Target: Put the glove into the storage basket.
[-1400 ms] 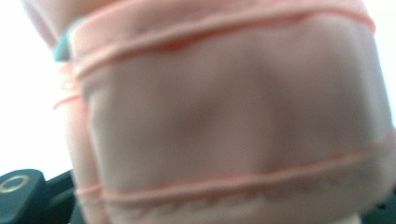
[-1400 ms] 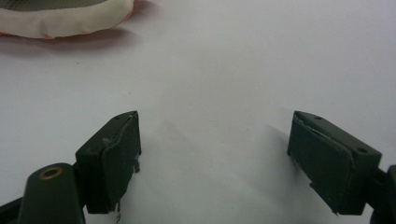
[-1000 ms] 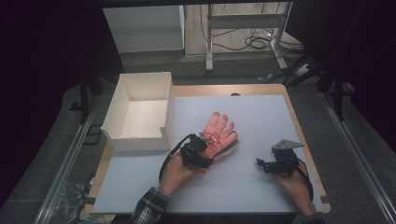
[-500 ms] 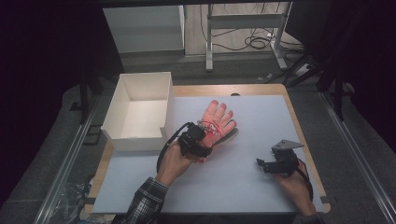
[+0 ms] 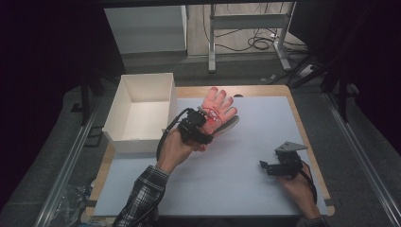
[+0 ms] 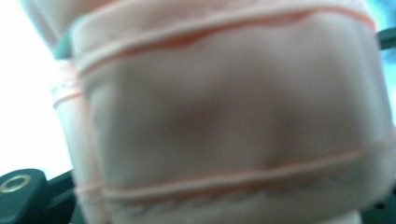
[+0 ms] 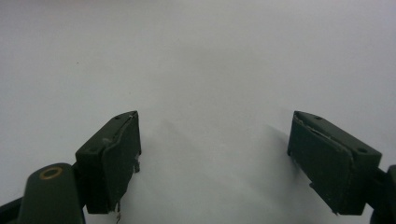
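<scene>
A pink-orange glove point(image 5: 218, 108) hangs lifted above the white table sheet point(image 5: 246, 142), fingers pointing away from me. My left gripper point(image 5: 204, 124) is shut on its cuff end. In the left gripper view the glove's pale pink cuff point(image 6: 233, 121) sits right against the camera, blurred, and hides the jaws. My right gripper point(image 5: 263, 166) rests low over the sheet at the right, held in a hand. In the right gripper view its two black jaws stand wide apart, so the right gripper point(image 7: 215, 163) is open over bare sheet.
A white open box point(image 5: 140, 111) stands at the table's left rear, close to the left of the glove. The wooden table edge point(image 5: 312, 142) borders the sheet. A desk frame point(image 5: 246, 28) and cables lie on the floor behind.
The left hand has lifted the glove off the sheet and carried it back and a little left, toward the box. The right gripper has kept still.
</scene>
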`<state>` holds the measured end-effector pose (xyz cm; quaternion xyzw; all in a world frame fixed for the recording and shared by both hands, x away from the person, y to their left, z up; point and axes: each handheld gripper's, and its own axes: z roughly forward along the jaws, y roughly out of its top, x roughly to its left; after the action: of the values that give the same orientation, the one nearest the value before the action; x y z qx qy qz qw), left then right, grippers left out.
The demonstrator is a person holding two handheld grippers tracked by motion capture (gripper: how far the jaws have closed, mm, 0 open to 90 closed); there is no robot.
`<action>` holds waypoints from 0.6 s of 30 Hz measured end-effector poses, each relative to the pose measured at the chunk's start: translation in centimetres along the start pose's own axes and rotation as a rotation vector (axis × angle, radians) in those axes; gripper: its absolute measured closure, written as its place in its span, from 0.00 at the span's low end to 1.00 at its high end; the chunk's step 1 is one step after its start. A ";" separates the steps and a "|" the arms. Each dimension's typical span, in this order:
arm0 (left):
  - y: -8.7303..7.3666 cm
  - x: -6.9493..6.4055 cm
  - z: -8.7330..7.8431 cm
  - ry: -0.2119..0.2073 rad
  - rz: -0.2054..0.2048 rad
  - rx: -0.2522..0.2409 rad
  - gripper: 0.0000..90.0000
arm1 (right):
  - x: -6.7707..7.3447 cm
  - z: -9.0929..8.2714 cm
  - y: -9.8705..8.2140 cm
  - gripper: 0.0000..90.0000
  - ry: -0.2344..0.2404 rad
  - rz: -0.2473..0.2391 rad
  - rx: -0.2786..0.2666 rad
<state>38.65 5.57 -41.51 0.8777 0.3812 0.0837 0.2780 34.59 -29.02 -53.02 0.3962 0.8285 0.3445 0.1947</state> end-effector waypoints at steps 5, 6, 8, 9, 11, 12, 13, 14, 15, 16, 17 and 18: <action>0.7 0.9 -1.2 0.012 -0.017 -0.009 0.52 | 0.0 0.0 0.0 0.20 0.001 0.001 0.000; 0.8 1.0 -1.4 0.017 -0.019 -0.011 0.52 | 0.0 0.0 0.0 0.19 0.001 0.001 0.000; 1.0 1.2 -1.7 0.018 -0.021 -0.014 0.52 | 0.0 0.0 0.0 0.19 0.000 0.000 0.000; 1.1 1.4 -2.1 0.021 -0.025 -0.019 0.52 | 0.0 0.0 0.0 0.19 0.000 0.000 0.000; 1.5 1.9 -2.8 0.033 -0.033 -0.022 0.52 | 0.0 0.0 0.0 0.19 0.000 -0.001 -0.001; 1.6 2.1 -3.1 0.038 -0.038 -0.023 0.52 | 0.0 0.0 0.0 0.20 0.000 -0.001 -0.001; 1.7 2.4 -3.4 0.045 -0.042 -0.025 0.52 | 0.0 0.0 0.0 0.20 -0.001 -0.001 -0.001; 1.8 2.6 -3.7 0.049 -0.048 -0.028 0.52 | 0.0 0.0 0.0 0.20 -0.001 -0.002 -0.002; 1.9 2.9 -4.0 0.053 -0.054 -0.029 0.52 | 0.0 0.0 0.0 0.19 -0.001 -0.003 -0.002; 1.9 3.2 -4.2 0.058 -0.059 -0.032 0.52 | 0.0 0.0 0.0 0.20 -0.001 -0.003 -0.002; 2.0 3.4 -4.5 0.064 -0.066 -0.037 0.52 | 0.0 0.0 0.0 0.19 -0.002 -0.003 -0.002; 2.0 3.4 -4.5 0.064 -0.066 -0.037 0.52 | 0.0 0.0 0.0 0.19 -0.002 -0.003 -0.002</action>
<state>40.65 8.79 -36.93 0.8561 0.4172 0.1095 0.2847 34.60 -29.02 -53.03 0.3950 0.8286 0.3447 0.1963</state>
